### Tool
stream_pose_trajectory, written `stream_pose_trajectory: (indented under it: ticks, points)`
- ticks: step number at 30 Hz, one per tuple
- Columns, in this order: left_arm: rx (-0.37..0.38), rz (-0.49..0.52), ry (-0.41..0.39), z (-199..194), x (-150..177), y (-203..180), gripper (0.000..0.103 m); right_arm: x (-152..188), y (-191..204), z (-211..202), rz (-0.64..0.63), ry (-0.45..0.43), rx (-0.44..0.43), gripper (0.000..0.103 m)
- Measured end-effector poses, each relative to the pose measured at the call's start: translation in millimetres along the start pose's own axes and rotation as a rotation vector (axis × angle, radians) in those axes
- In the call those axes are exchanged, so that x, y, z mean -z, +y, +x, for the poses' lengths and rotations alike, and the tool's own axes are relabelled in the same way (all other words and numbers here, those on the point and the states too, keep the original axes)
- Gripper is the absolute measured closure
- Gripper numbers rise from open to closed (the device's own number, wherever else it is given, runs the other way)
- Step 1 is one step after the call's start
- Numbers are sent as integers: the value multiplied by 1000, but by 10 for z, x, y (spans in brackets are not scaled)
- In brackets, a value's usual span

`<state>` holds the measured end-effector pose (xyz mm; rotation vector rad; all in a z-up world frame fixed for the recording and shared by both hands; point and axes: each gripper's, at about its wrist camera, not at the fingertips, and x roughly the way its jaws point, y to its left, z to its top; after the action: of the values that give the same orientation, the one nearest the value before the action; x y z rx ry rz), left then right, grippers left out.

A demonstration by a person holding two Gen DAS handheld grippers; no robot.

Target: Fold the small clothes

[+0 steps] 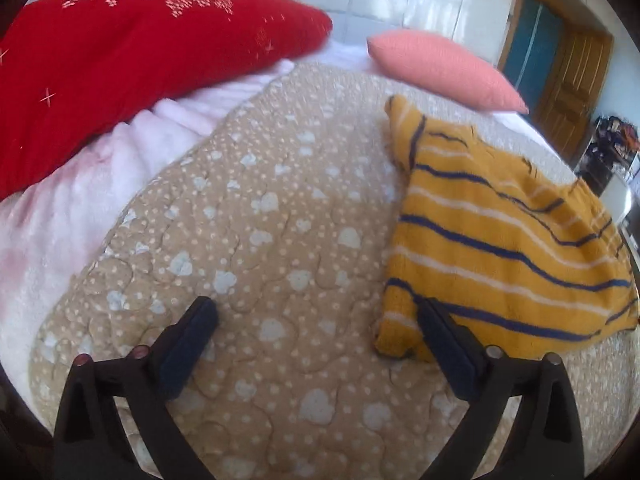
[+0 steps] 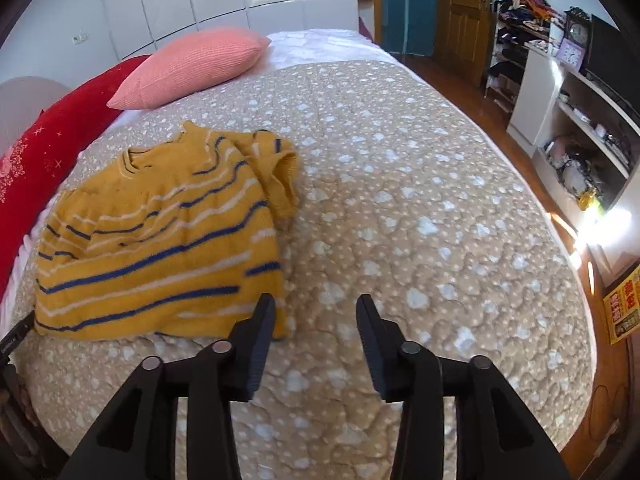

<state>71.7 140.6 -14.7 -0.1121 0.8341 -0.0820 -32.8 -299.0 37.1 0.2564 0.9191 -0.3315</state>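
Observation:
A small yellow sweater (image 1: 500, 232) with blue and white stripes lies on the beige patterned quilt (image 1: 280, 220). In the right wrist view the sweater (image 2: 160, 240) is partly folded, one sleeve bunched at its upper right. My left gripper (image 1: 316, 312) is open and empty above the quilt, its right finger over the sweater's near left corner. My right gripper (image 2: 316, 308) is open and empty, its left finger over the sweater's near right corner.
A red pillow (image 1: 140, 52) and a pink pillow (image 1: 440, 68) lie at the head of the bed, over a pale pink sheet (image 1: 80, 200). Shelves with clutter (image 2: 560, 120), a wooden door (image 2: 464, 8) and wooden floor are to the right of the bed.

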Motion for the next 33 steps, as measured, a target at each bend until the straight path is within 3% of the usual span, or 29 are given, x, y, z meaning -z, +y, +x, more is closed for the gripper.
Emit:
stream_pose_trajectory:
  ticks: [2, 4, 5, 8, 12, 17, 25, 33]
  points:
    - [-5, 10, -5, 2, 9, -15, 1, 142, -167, 95, 54, 12, 33, 42]
    - [5, 13, -13, -2, 28, -9, 0, 267, -333, 218, 116, 22, 27, 41]
    - [10, 12, -21, -9, 37, -3, 0, 343, -394, 207, 138, -41, -3, 39]
    - [15, 12, -41, -20, 48, 10, 0, 476, -287, 204, 91, -152, 50, 32]
    - [14, 9, -52, -26, 67, 18, 0, 503, -88, 228, 6, -175, 170, 25]
    - [11, 5, -71, -48, 82, 27, 0, 511, -256, 206, 69, -192, 79, 23]
    - [2, 4, -75, -60, 96, 28, 0, 608, -141, 147, 61, -240, 177, 19]
    - [-3, 4, -75, -58, 98, 26, 0, 643, -182, 118, 69, -251, 164, 18]
